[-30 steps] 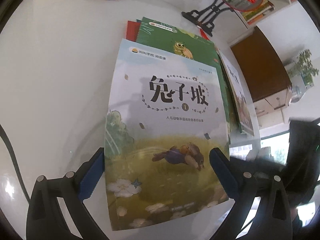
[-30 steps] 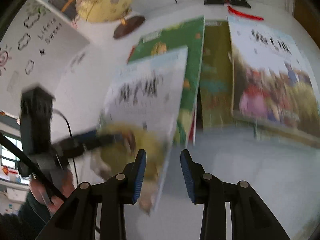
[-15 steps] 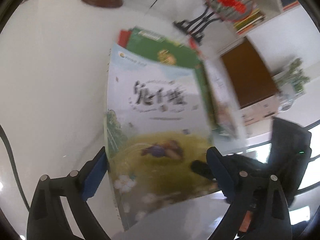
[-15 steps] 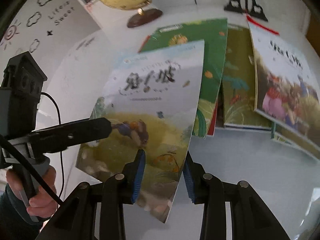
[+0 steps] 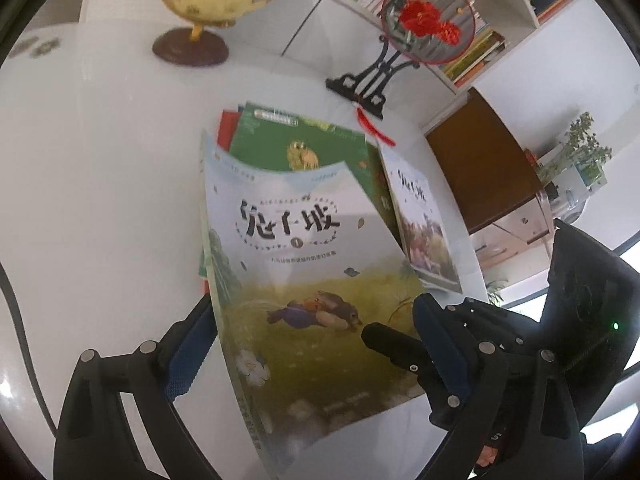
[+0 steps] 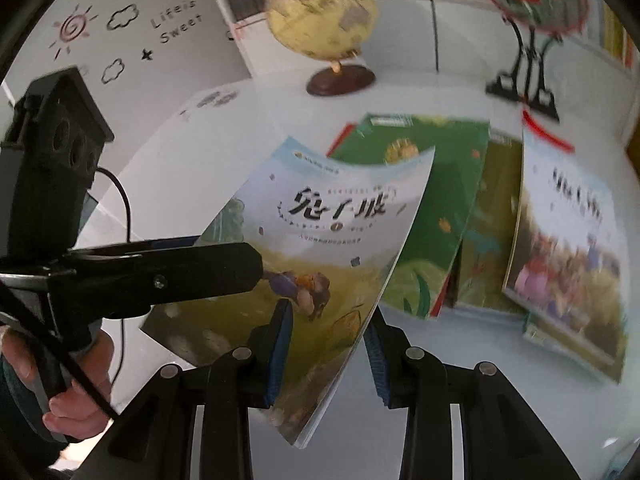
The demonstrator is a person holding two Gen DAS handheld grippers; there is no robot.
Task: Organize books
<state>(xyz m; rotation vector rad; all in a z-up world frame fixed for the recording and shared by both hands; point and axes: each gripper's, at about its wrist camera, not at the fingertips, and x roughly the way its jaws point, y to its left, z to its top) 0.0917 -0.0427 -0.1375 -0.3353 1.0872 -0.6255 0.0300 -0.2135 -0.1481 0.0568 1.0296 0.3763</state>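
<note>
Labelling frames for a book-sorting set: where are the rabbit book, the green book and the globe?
rabbit book (image 5: 304,240), left wrist view, on the cover just under its title.
green book (image 6: 436,184), right wrist view, on the bare green cover.
globe (image 6: 320,12), right wrist view, on the yellow sphere.

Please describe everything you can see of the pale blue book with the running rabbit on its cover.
The pale blue book is a thin paperback with black Chinese title characters, a circled number 1, and a rabbit running over a yellow-green meadow with white flowers. Its cover looks glossy. It is lifted off the white table, tilted, its top edge curling. The left claw straddles its lower part, the right claw its right edge. Behind it lies a green book.
</note>
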